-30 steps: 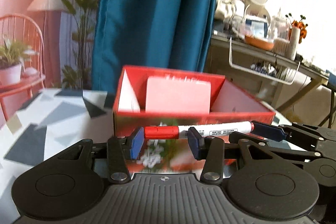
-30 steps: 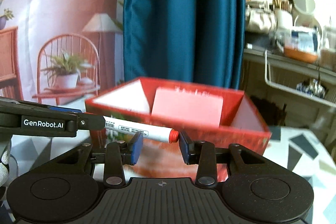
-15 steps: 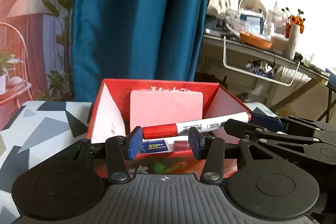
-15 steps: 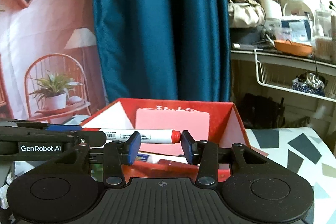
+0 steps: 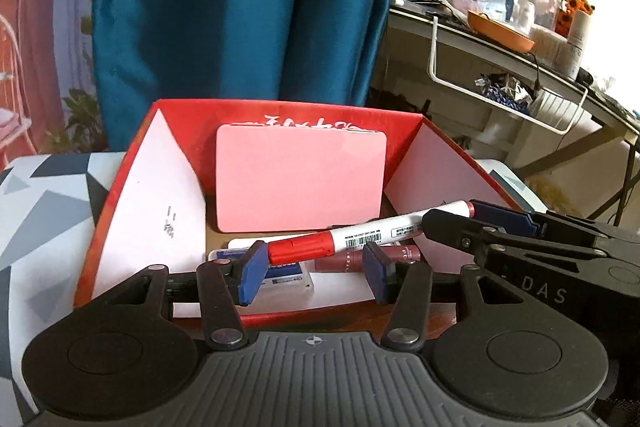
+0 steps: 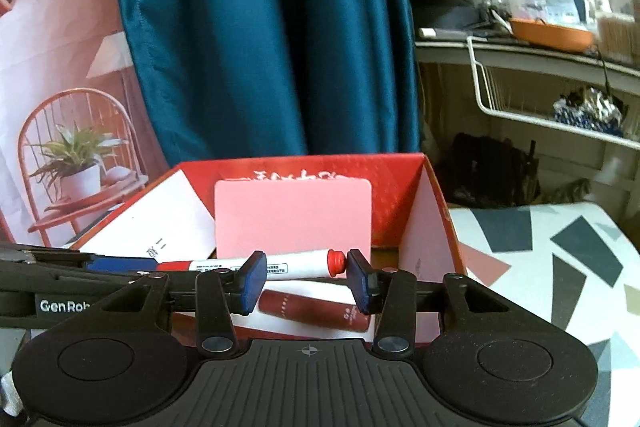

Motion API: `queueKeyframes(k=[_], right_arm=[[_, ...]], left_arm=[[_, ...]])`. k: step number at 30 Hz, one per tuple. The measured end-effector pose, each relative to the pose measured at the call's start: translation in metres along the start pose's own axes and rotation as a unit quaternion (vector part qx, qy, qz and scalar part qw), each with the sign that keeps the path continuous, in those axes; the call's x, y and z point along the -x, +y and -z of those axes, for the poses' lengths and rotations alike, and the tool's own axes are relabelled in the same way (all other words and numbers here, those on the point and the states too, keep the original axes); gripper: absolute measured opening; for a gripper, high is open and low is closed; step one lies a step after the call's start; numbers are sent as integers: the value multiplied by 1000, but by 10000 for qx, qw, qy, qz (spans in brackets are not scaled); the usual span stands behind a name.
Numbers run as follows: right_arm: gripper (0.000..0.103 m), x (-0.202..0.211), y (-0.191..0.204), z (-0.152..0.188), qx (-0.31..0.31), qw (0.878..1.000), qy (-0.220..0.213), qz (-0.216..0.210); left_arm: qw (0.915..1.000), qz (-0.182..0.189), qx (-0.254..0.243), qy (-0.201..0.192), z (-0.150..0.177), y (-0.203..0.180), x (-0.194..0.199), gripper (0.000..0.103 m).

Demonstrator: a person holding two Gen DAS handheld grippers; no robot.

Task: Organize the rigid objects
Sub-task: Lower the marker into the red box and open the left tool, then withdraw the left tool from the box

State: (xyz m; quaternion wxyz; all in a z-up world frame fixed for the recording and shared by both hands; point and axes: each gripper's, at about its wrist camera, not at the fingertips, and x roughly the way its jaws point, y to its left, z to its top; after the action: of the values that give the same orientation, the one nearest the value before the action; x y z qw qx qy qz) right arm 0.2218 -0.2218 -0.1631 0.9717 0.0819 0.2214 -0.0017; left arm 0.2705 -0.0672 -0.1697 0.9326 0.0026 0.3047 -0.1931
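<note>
A white marker [image 5: 380,233] with a red cap hangs level across both grippers, over the open red box [image 5: 280,105]. My left gripper [image 5: 315,261] is opening: the cap end touches its left pad and the barrel crosses over its right fingertip. The marker's far end sits at the right gripper's fingers [image 5: 504,221]. In the right wrist view the marker [image 6: 300,267] ends in a red nub against the right pad of my right gripper [image 6: 306,273], whose jaws stand apart and are still widening. The barrel passes behind its left finger. No jaw pinches the barrel across.
Inside the box [image 6: 304,161] a pink card [image 5: 300,179] leans on the back wall. On the floor lie a dark red tube [image 6: 312,311] and a blue-and-white packet [image 5: 286,273]. The box stands on a patterned tablecloth [image 6: 560,247]. A teal curtain hangs behind and a cluttered shelf stands right.
Both grippers carried the marker forward from in front of the box's near wall to above its inside. Both pairs of jaws stand wider than before.
</note>
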Motion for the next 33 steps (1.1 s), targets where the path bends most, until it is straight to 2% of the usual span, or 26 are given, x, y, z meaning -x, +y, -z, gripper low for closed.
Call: queueKeyframes(k=[9,13,17,20,22,23,28,33], right_arm=[[43,8,2,8,-5,10000,-25,-18],[45,22,3,11,-32,9999,-125,-4],[59,40,6,14,-9,9997,-234,28],[72,54,5,14,27,9995,-329,10],[76,63,4,14,26,9993,-385,30],[83,66,3,14,23,9992,-397,25],[101,83,-3,19,86,9989,-447,-98],[102,95,-12,31,252,9991,-353,-41]], left_arm=[[9997,-103,-185,-138,0,2,10,61],[9996,-117,-144,-217,2,3,23,73],[9992,-148,-172,-327,6,-1,39,92],[9989,-218,-177,-378,9,-1,48,97],[9985,-298,-161,-430,12,-1,55,101],[9984,-331,-132,-430,12,0,58,103],[9986,-358,66,-377,18,4,68,103],[9987,-360,140,-327,31,1,73,103]])
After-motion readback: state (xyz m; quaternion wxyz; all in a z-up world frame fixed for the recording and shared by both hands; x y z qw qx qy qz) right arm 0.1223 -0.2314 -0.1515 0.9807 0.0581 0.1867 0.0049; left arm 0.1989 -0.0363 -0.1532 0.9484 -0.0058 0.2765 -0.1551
